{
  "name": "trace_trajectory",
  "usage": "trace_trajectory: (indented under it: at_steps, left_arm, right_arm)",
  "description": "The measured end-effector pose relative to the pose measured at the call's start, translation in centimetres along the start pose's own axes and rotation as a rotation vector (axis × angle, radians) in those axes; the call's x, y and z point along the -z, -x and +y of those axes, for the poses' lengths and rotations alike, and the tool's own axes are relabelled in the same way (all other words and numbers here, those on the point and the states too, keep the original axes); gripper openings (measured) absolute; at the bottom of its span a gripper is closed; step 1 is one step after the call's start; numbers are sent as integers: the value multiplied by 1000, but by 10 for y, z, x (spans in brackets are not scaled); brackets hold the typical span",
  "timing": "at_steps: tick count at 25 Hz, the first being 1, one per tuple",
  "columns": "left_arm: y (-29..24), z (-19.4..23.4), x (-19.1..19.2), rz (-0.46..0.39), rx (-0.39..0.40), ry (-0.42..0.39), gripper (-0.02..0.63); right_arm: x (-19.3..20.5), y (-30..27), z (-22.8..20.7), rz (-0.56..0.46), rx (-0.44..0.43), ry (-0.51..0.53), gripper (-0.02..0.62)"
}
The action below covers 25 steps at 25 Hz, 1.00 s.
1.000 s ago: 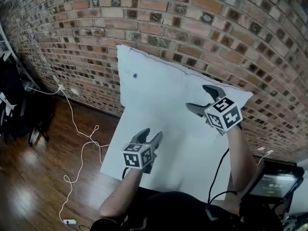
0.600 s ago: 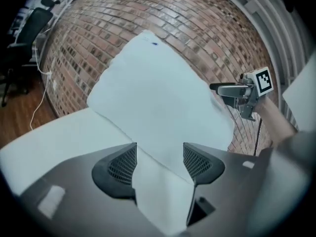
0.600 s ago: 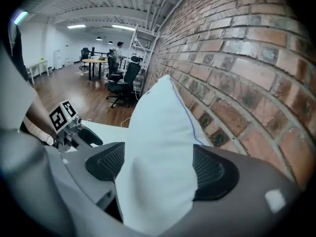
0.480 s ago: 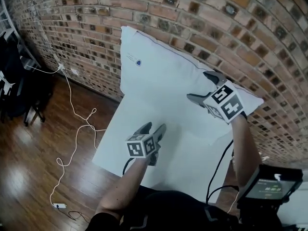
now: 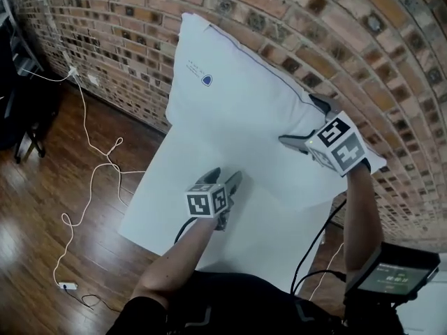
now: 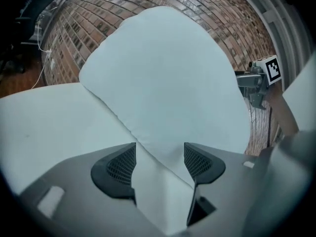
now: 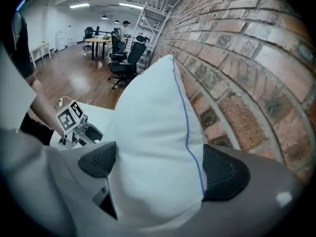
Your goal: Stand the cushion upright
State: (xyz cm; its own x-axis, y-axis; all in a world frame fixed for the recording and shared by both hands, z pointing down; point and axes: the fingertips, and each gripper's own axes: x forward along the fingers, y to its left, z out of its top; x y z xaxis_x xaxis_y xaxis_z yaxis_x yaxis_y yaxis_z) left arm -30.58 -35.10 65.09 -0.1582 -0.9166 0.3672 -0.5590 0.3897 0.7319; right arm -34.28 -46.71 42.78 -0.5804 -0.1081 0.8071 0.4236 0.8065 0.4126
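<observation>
Ahead of the left tongs (image 5: pixel 223 176), on the worktop (image 5: pixel 167 187): cushion (image 5: pixel 237 110), leaning back against the brick wall (image 5: pixel 126 40). Lower edge between the left tongs' jaws, upper right edge between those of the right tongs (image 5: pixel 300 121), both pairs just widened. Left of the left tongs, down on the floor (image 5: pixel 42 187): cable (image 5: pixel 98 169).

Cushion (image 6: pixel 163 83) between newly parted claw (image 6: pixel 160 151), bricks (image 6: pixel 123 4) behind

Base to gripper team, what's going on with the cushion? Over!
Left gripper jaws just opening, cushion corner between, not pinched. Right gripper jaws just opening around cushion's edge. Cushion upright against brick wall. Nothing in the way.
</observation>
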Motion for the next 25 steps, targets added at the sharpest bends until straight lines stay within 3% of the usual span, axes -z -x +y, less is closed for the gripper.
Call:
trace_trajectory:
  at_steps: [3, 7, 12, 16, 21, 25]
  left_arm:
    - [-12, 9, 2, 15, 2, 26, 306]
    - [-25, 18, -2, 23, 4, 26, 382]
    - [-43, 27, 1, 38, 87, 97, 424]
    - [-55, 22, -7, 39, 141, 85, 398]
    - [-61, 17, -8, 52, 205, 129, 377]
    - [-64, 10, -20, 6, 233, 89, 328]
  right_arm:
    - [3, -15, 2, 30, -45, 1, 568]
    - [6, -33, 1, 44, -44, 8, 563]
    - [8, -49, 5, 62, -63, 12, 515]
    - [11, -54, 4, 70, -83, 0, 460]
    - [12, -54, 9, 80, -120, -1, 343]
    - [9, -48, 9, 61, -123, -5, 253]
